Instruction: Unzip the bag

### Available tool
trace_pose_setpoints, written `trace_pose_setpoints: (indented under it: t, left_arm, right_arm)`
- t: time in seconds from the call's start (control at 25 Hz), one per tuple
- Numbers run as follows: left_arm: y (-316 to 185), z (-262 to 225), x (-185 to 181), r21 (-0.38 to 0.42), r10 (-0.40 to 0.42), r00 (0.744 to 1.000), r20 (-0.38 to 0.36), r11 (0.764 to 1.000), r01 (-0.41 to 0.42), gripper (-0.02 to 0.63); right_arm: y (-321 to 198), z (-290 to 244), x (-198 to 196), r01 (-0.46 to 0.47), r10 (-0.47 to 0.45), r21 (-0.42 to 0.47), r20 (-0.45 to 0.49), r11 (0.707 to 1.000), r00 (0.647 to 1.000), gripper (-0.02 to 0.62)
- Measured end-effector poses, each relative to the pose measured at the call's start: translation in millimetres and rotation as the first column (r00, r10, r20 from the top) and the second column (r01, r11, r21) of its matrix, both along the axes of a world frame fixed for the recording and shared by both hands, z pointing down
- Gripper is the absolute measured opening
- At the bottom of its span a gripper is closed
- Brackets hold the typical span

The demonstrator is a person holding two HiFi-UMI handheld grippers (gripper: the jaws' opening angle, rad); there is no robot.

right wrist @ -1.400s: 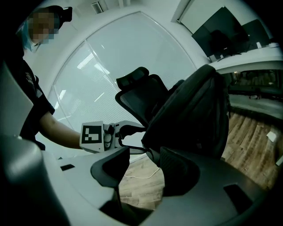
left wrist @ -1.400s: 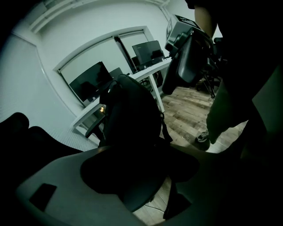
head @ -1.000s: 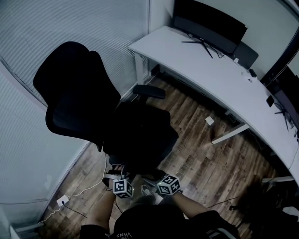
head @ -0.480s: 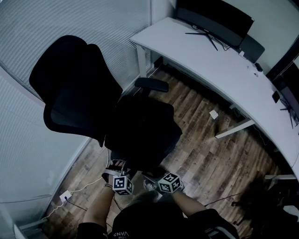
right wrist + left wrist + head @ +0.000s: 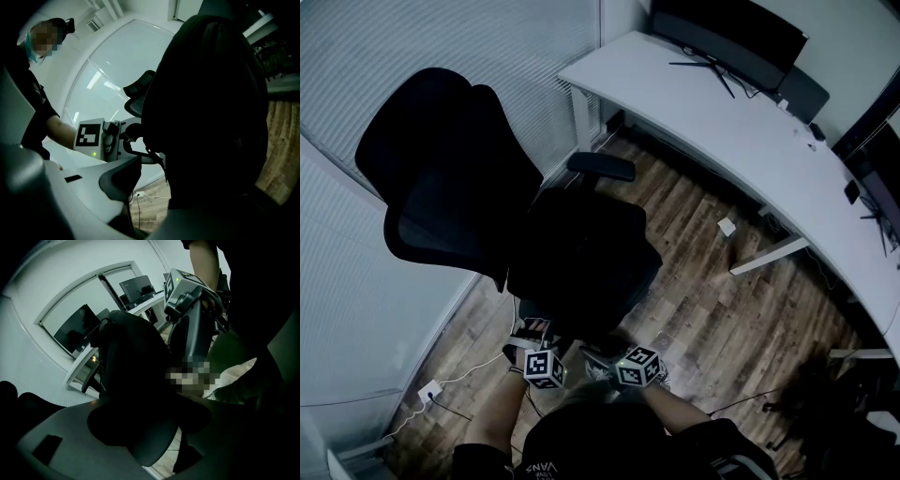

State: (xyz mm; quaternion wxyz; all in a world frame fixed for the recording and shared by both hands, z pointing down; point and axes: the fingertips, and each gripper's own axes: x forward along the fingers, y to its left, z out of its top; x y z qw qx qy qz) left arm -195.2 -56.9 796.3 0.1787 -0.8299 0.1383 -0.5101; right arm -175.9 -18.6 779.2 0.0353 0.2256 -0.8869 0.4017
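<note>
A black bag (image 5: 581, 262) lies slumped on the seat of a black office chair (image 5: 441, 187). My left gripper (image 5: 534, 333) is at the bag's near left edge. In the right gripper view the left gripper (image 5: 123, 138) is shut on a black strap loop of the bag (image 5: 211, 108). My right gripper (image 5: 598, 356) is at the bag's near edge, just right of the left one. Its jaws are closing with the bag's dark bulk between them, and a gap still shows beside the left finger (image 5: 117, 178). The left gripper view shows the bag (image 5: 136, 362) and the right gripper (image 5: 192, 324) beyond it.
A white desk (image 5: 741, 141) with a monitor (image 5: 727, 37) runs along the right. A white cable leads to a floor socket (image 5: 431, 389) left of me. A small white object (image 5: 726, 226) lies on the wood floor. Blinds cover the wall on the left.
The head view has shifted slightly, so the chair sits a little further left. Both grippers stay at the bag's near edge, close together.
</note>
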Motion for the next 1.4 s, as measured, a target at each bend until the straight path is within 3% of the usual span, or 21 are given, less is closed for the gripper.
trace_pose_setpoints:
  t: [0.16, 0.28, 0.4, 0.6, 0.8, 0.88, 1.04, 1.4]
  left_arm:
    - [2, -2, 1, -0.003, 0.001, 1.000, 0.001, 1.000, -0.001, 0.288]
    - [0, -1, 0, -0.005, -0.008, 1.000, 0.000, 1.000, 0.008, 0.288]
    - [-2, -1, 2, -0.002, -0.015, 1.000, -0.005, 1.000, 0.015, 0.288]
    - [1, -10, 14, 0.023, -0.006, 0.999, -0.048, 1.000, 0.007, 0.288]
    - [5, -18, 24, 0.098, 0.015, 0.997, -0.080, 0.995, -0.007, 0.288]
    - [0, -22, 23, 0.123, -0.018, 0.995, -0.099, 0.992, 0.031, 0.224]
    - [-4, -36, 22, 0.142, -0.055, 0.989, -0.139, 0.987, 0.075, 0.187]
    - [-11, -47, 23, 0.120, -0.048, 0.986, -0.160, 0.990, 0.068, 0.122]
  right_arm:
    - [-3, 1, -2, -0.013, 0.013, 0.014, -0.013, 1.000, 1.000, 0.147]
    - [-3, 3, -5, -0.003, 0.004, 0.029, -0.035, 1.000, 0.999, 0.077]
    - [0, 3, -2, 0.012, -0.011, 0.021, -0.038, 1.000, 0.999, 0.067]
    - [12, -14, 8, 0.012, -0.011, -0.030, 0.031, 0.999, 0.999, 0.055]
    - [8, -33, 6, -0.021, 0.029, -0.077, 0.106, 0.997, 0.994, 0.052]
    - [4, -40, 5, -0.016, 0.024, -0.074, 0.104, 0.997, 0.994, 0.051]
    - [-1, -53, 4, -0.012, 0.018, -0.062, 0.100, 0.998, 0.995, 0.049]
    - [-12, -77, 10, -0.006, 0.026, -0.098, 0.202, 0.995, 0.979, 0.048]
